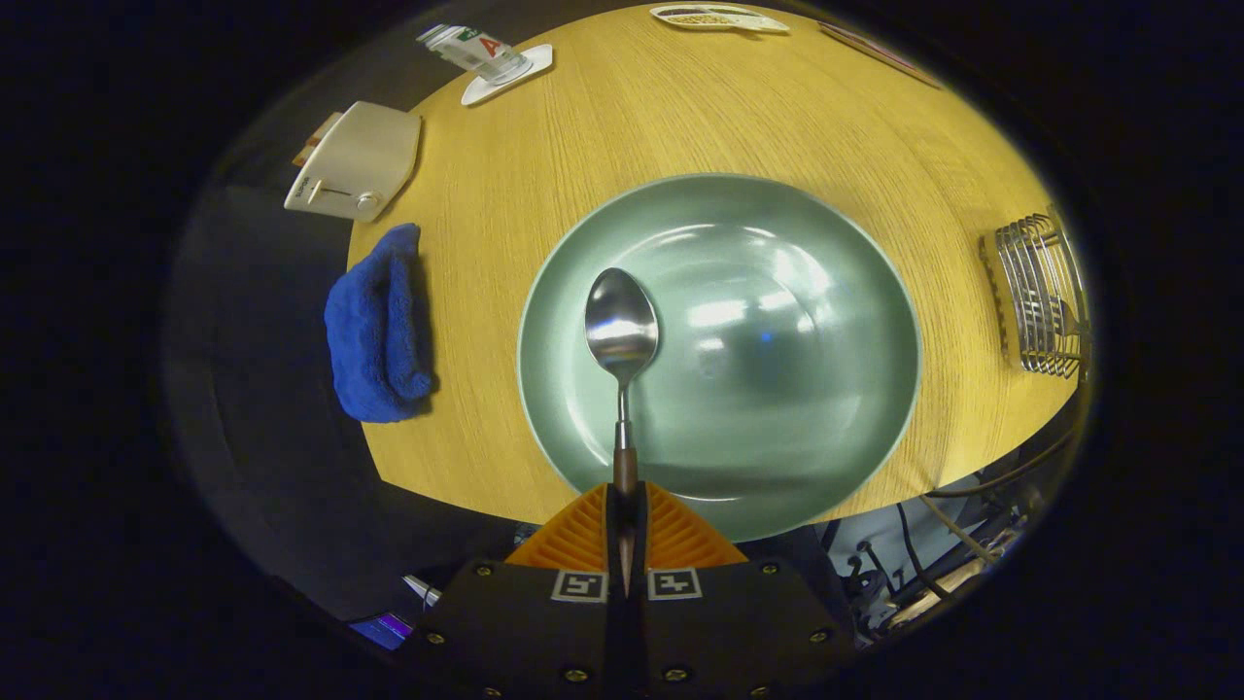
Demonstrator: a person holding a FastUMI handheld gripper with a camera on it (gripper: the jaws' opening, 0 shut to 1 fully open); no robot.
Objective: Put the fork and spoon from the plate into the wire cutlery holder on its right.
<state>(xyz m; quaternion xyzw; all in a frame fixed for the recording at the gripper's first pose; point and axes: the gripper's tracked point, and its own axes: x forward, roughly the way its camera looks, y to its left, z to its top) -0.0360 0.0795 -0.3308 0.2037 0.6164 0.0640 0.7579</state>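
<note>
So the jaws of the gripper (pixel 625 496) are pretty much closed, pinched on the brown end of the spoon (pixel 622 335) handle from both sides. The spoon sticks straight out ahead of the fingers, bowl end over the left half of the green plate (pixel 836 292); can't tell if it's touching the plate or held just off it. The plate's near rim sits right at the near edge of the wooden counter (pixel 603 136). The wire cutlery holder (pixel 1040 297) is off to the right of the plate, close to the counter's right edge, with a strip of bare wood between them. Left of the plate there's a blue cloth (pixel 379 326) hanging over the counter's left edge, and beyond it a white toaster (pixel 355 160).
</note>
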